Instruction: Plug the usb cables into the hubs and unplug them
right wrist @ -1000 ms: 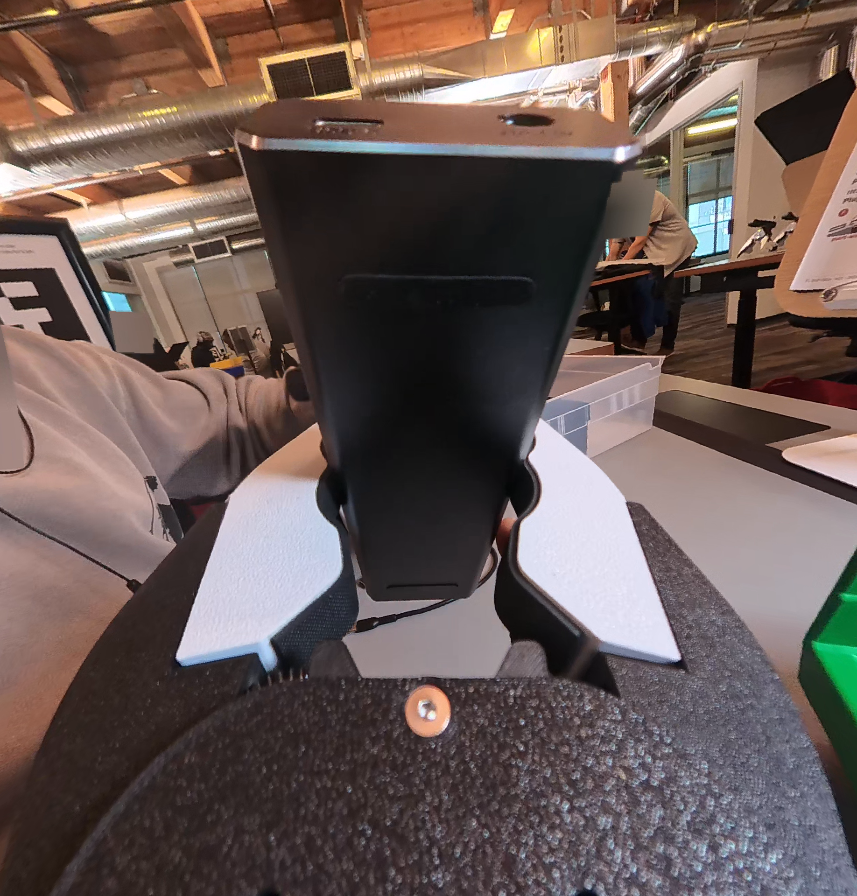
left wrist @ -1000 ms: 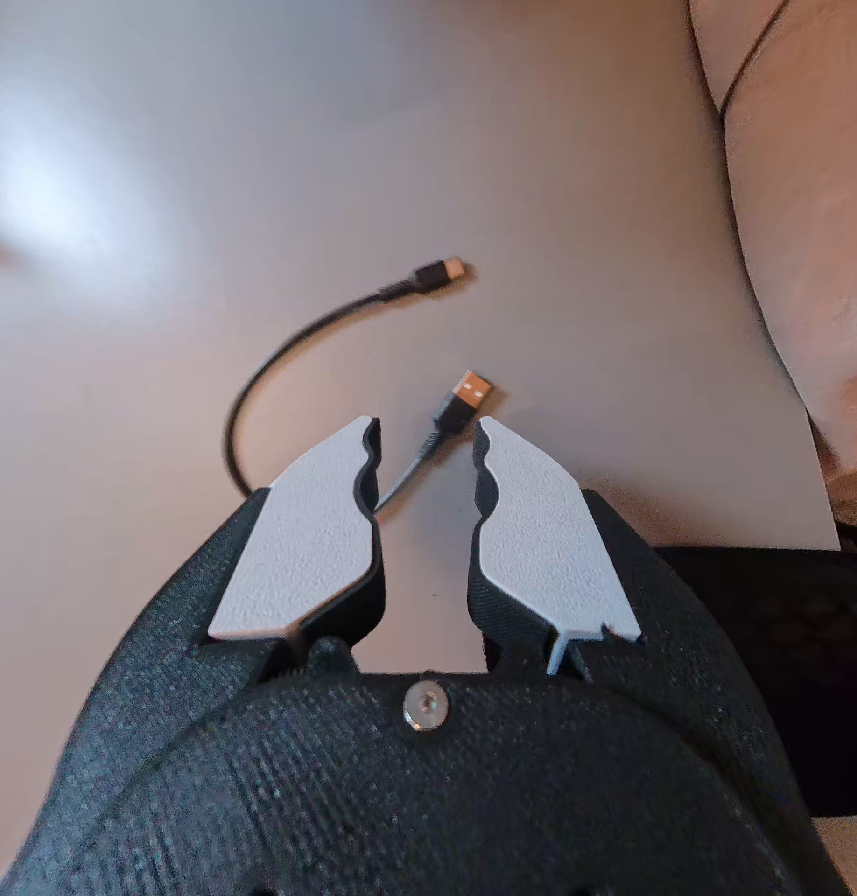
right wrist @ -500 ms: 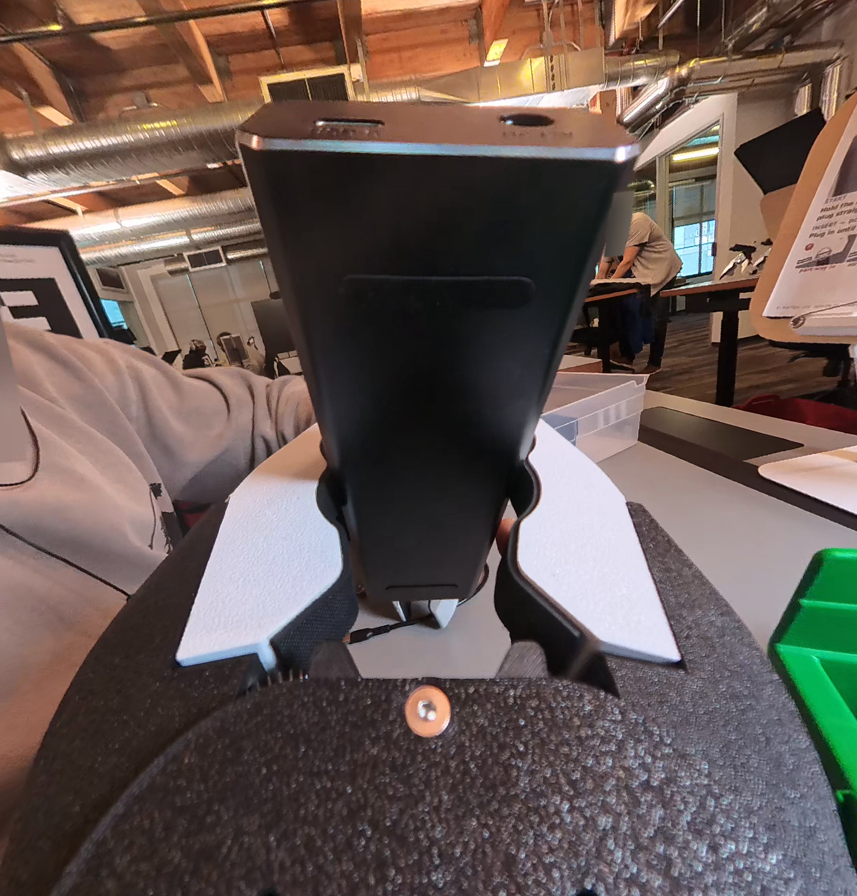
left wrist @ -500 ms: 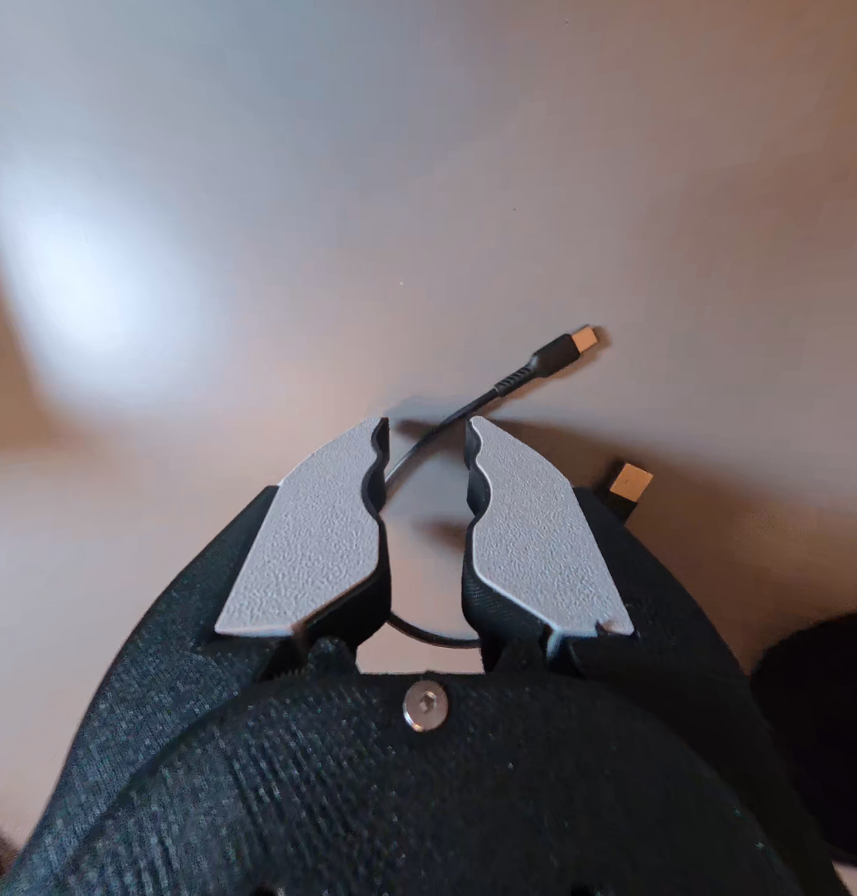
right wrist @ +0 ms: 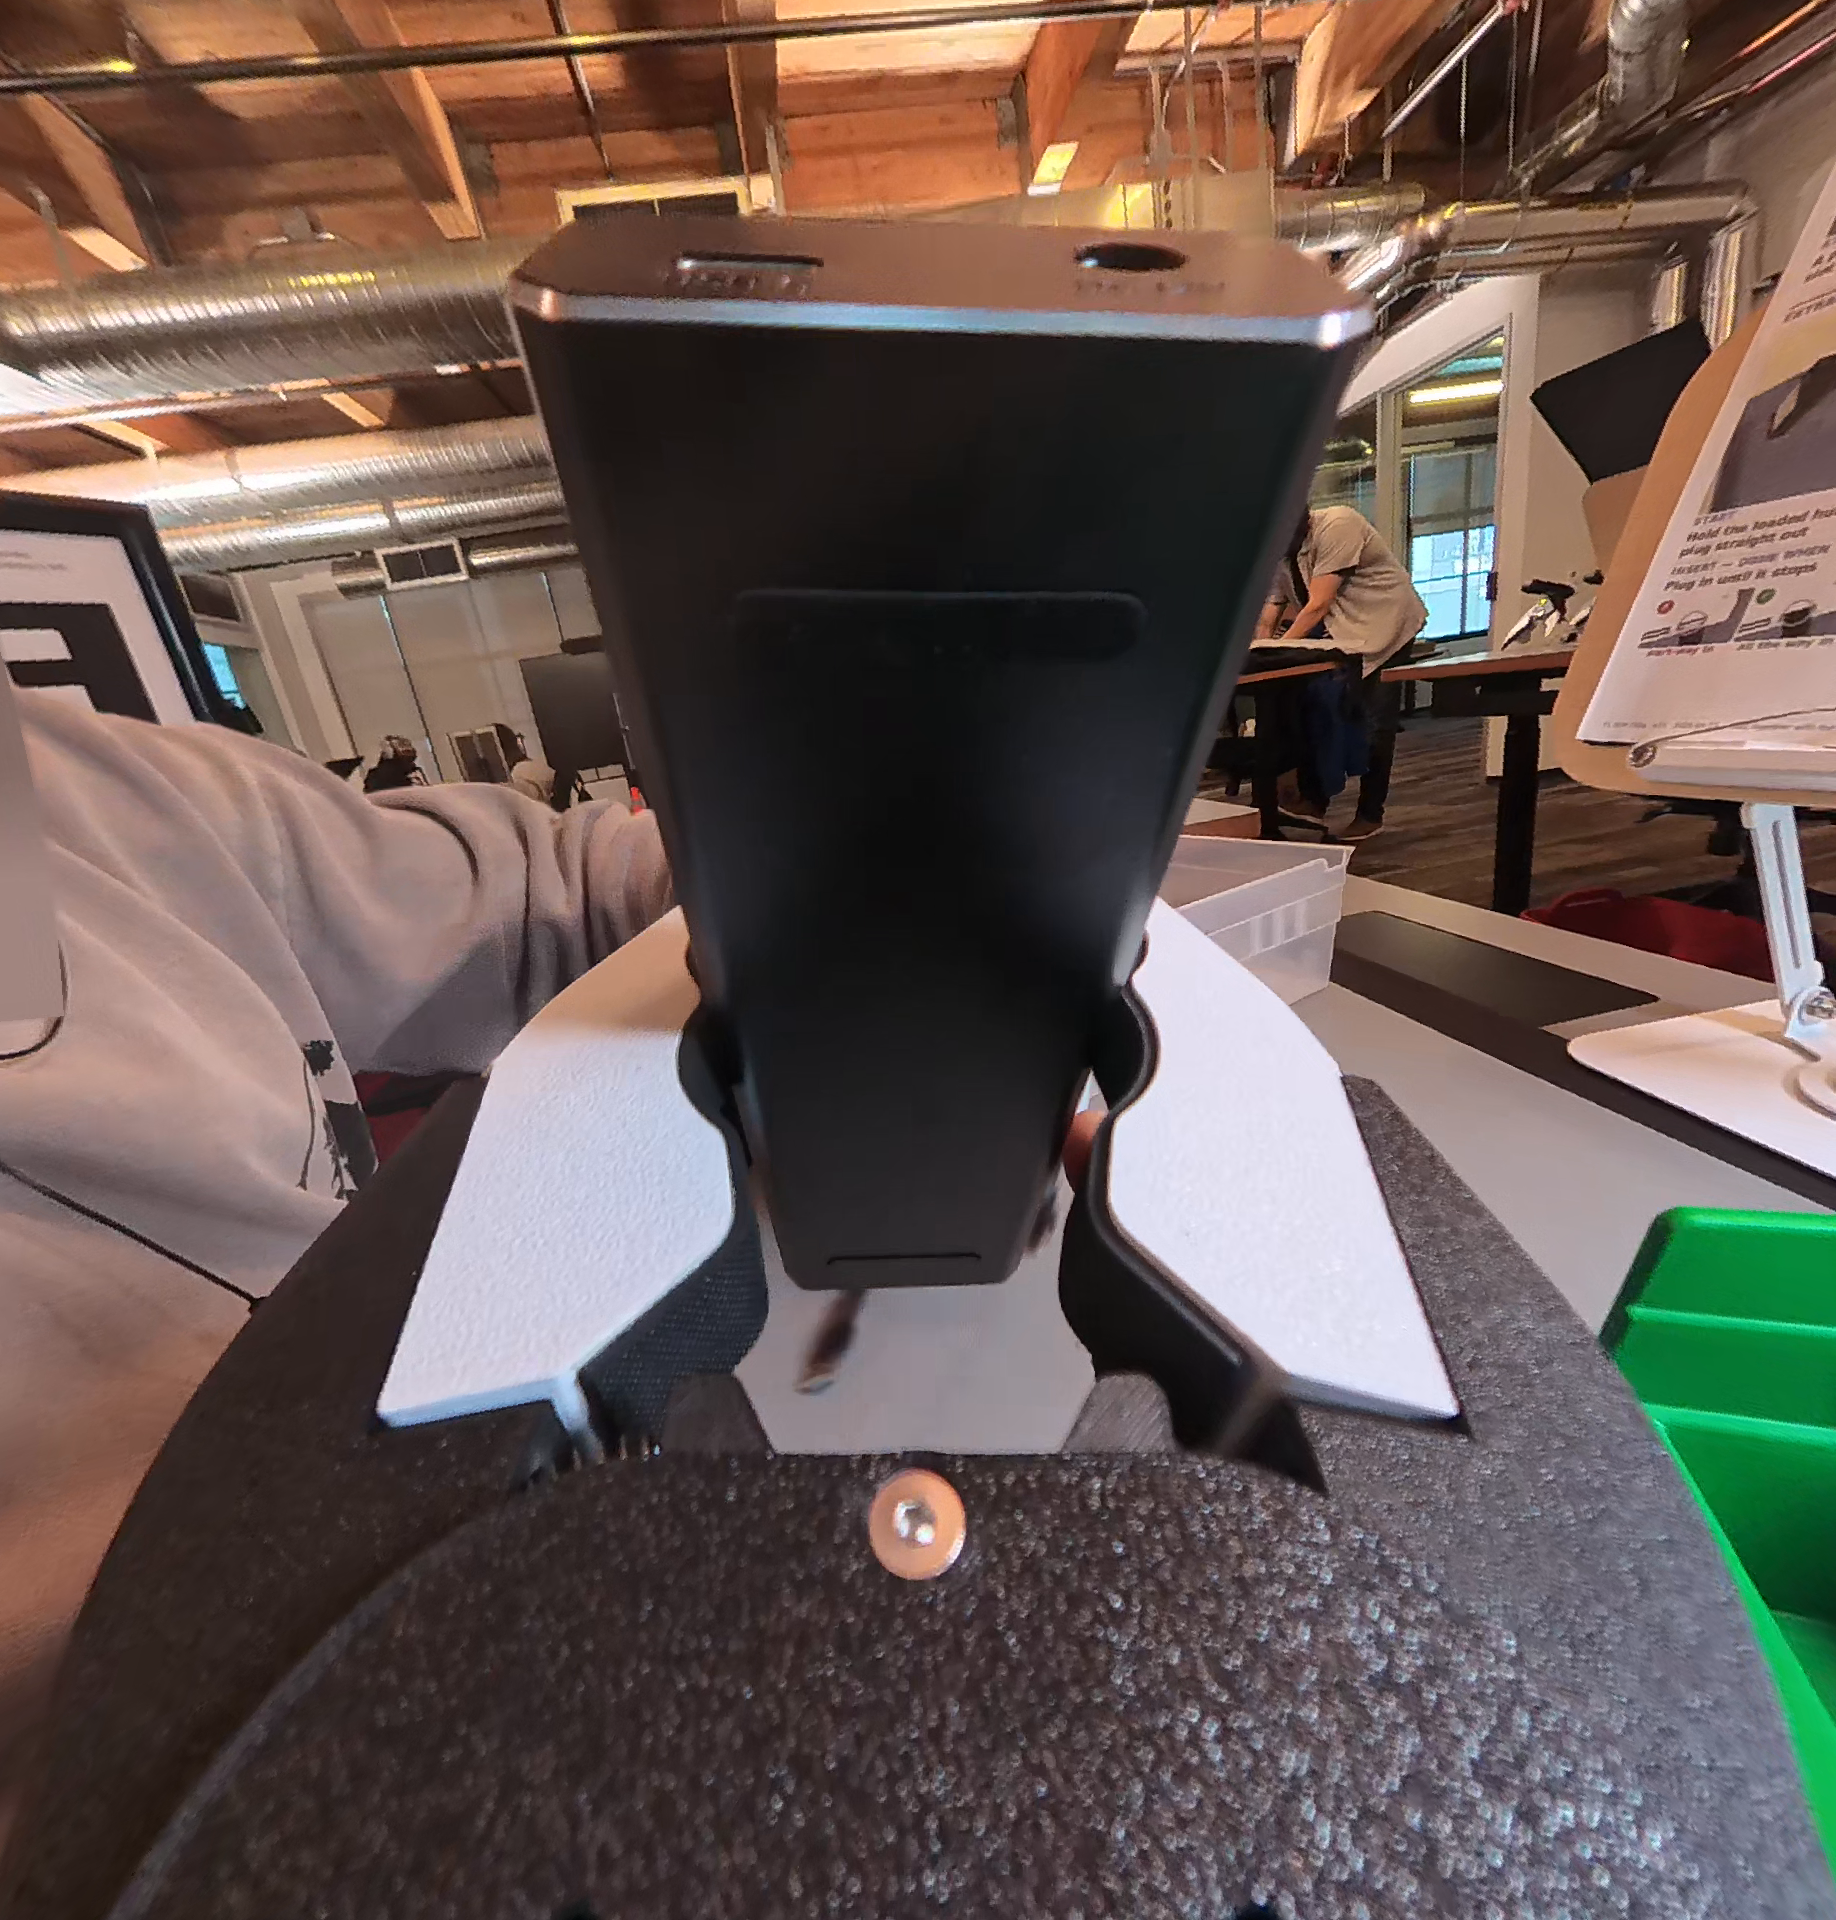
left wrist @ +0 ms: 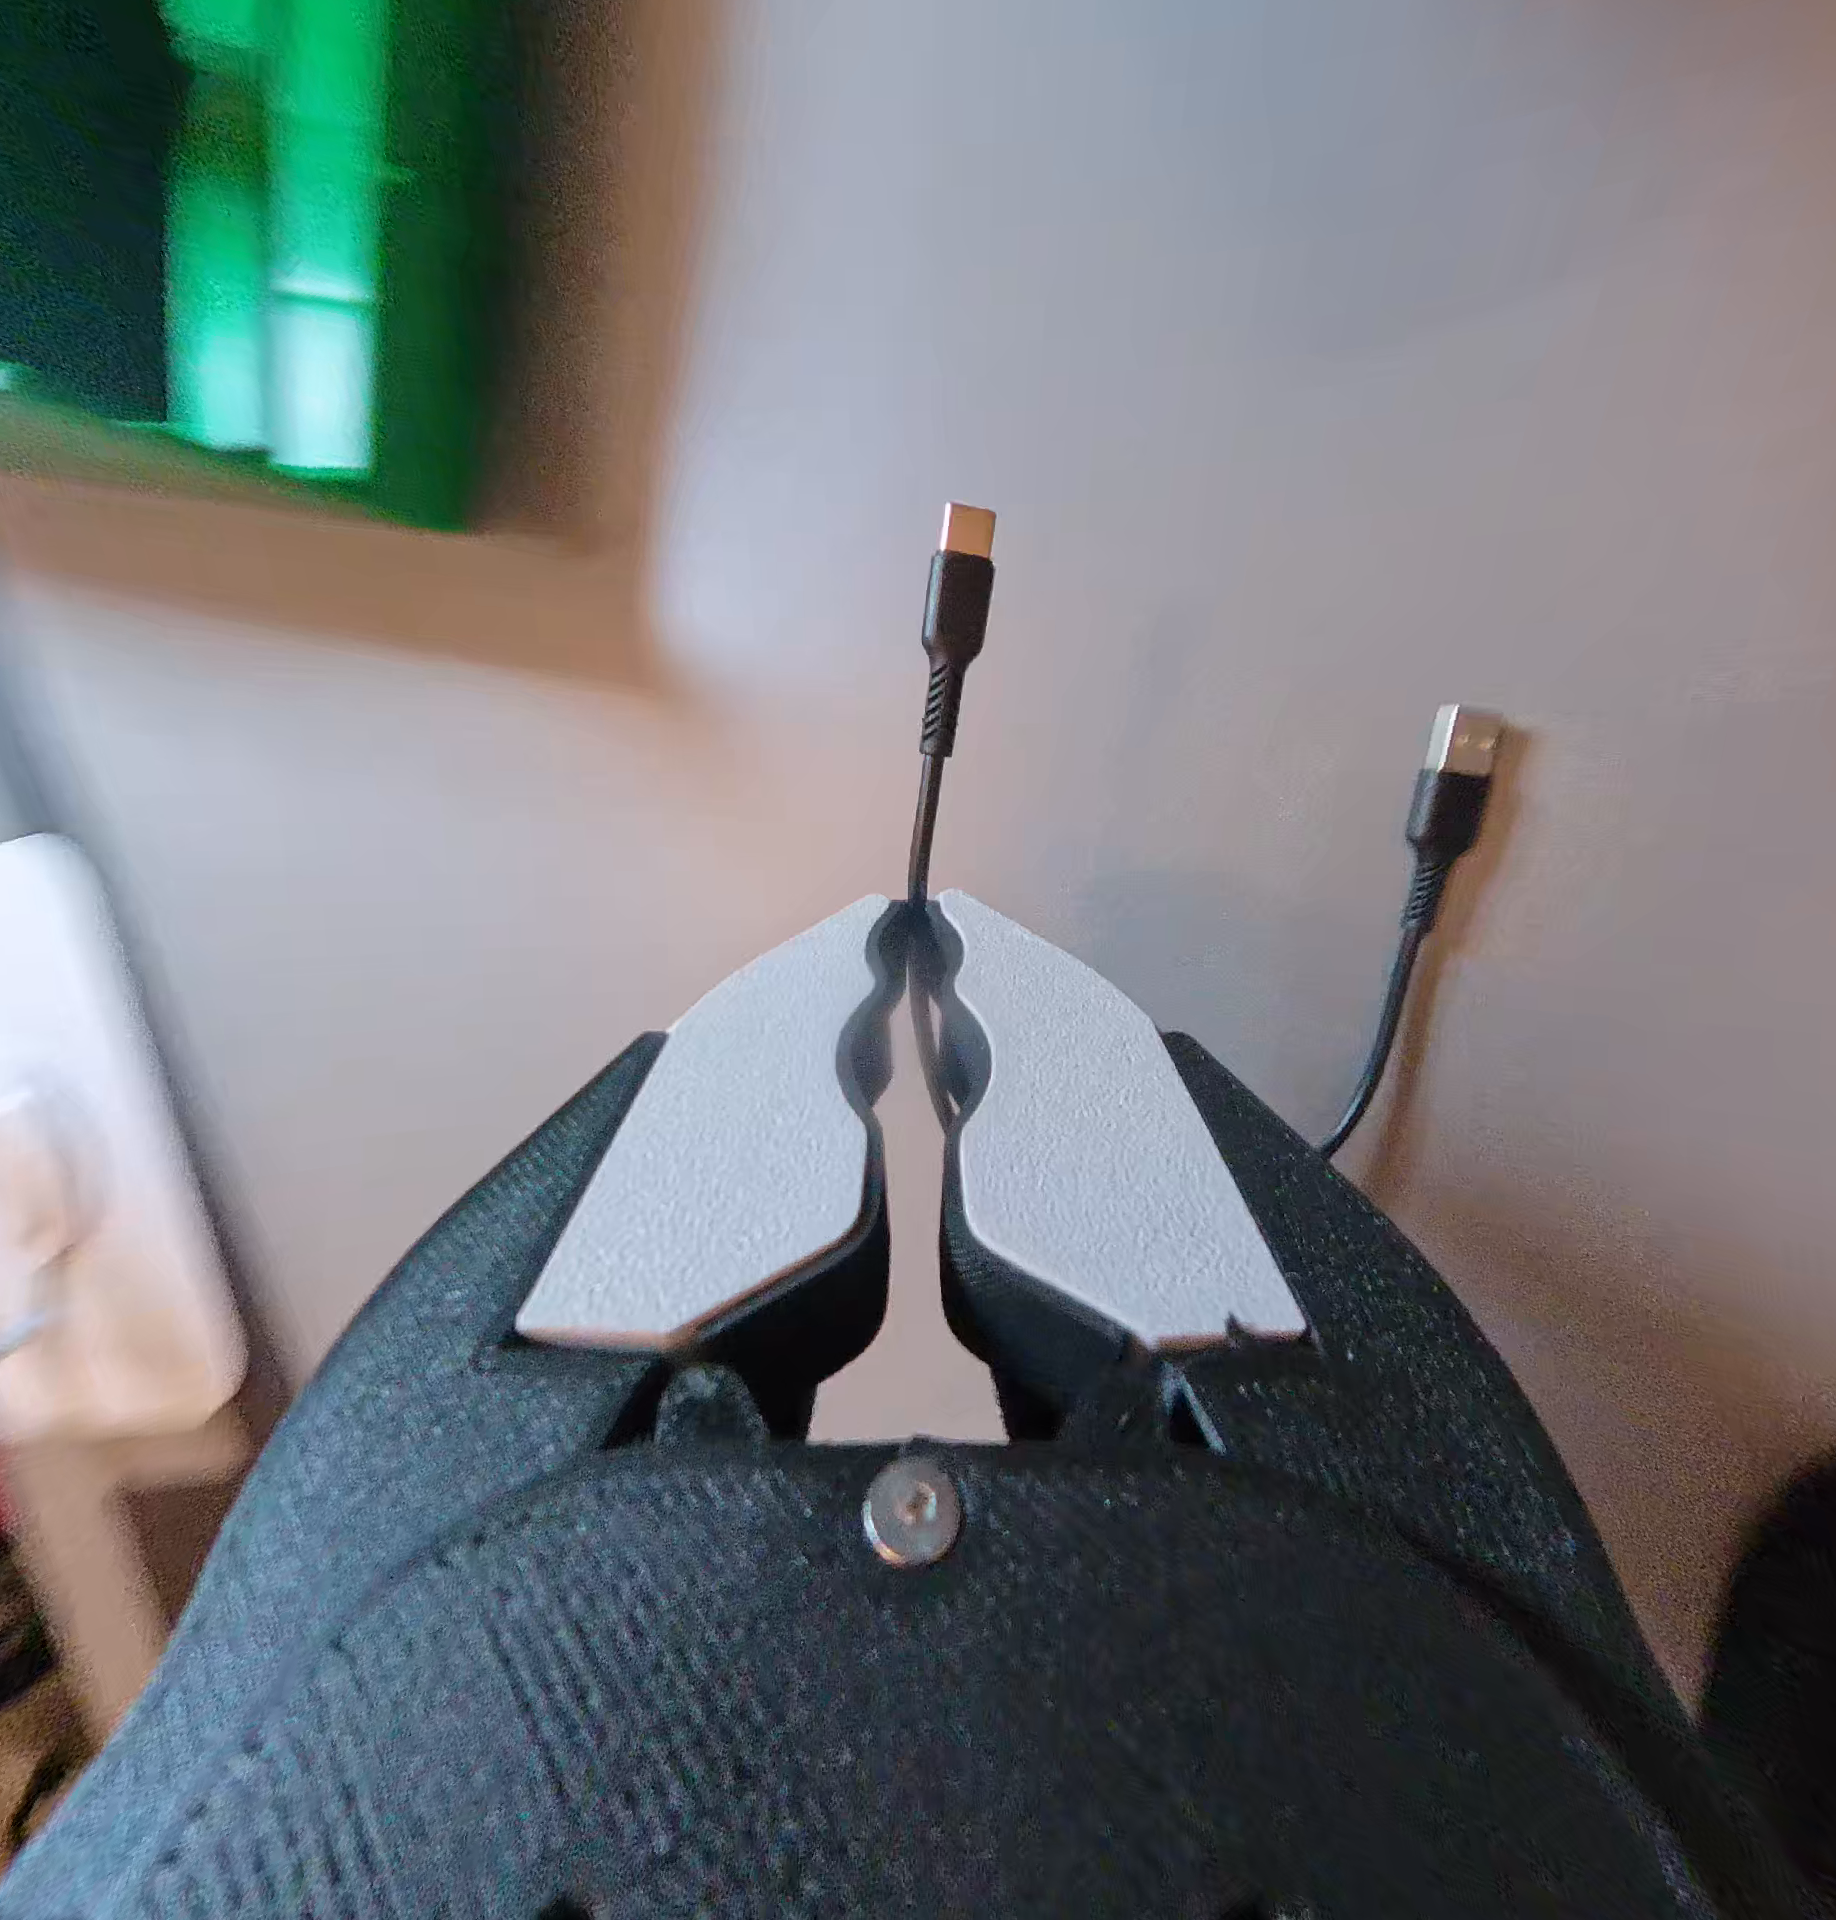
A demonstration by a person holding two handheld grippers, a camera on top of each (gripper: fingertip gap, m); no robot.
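Observation:
My left gripper (left wrist: pixel 919 906) is shut on a thin black USB cable (left wrist: pixel 926 821), pinched just behind its small plug (left wrist: pixel 961 582), which sticks straight out ahead of the fingertips. The cable's other end, a wider flat plug (left wrist: pixel 1459 764), hangs free to the right. My right gripper (right wrist: pixel 919 997) is shut on a black hub (right wrist: pixel 929 675) and holds it upright, ports on its top edge facing up and away. A blurred plug end (right wrist: pixel 826 1351) shows under the hub, between the right fingers.
A green bin shows blurred at upper left in the left wrist view (left wrist: pixel 270 260) and at lower right in the right wrist view (right wrist: pixel 1766 1455). A clear plastic box (right wrist: pixel 1262 904) and a stand with an instruction sheet (right wrist: pixel 1745 582) sit behind. A person's grey sleeve (right wrist: pixel 270 935) is left. Across from one pair of fingers to the other is roughly 20 cm.
My left gripper closed on the cable and lifted it off the table, swinging toward the green bin. The right gripper kept holding the hub and turned slightly right.

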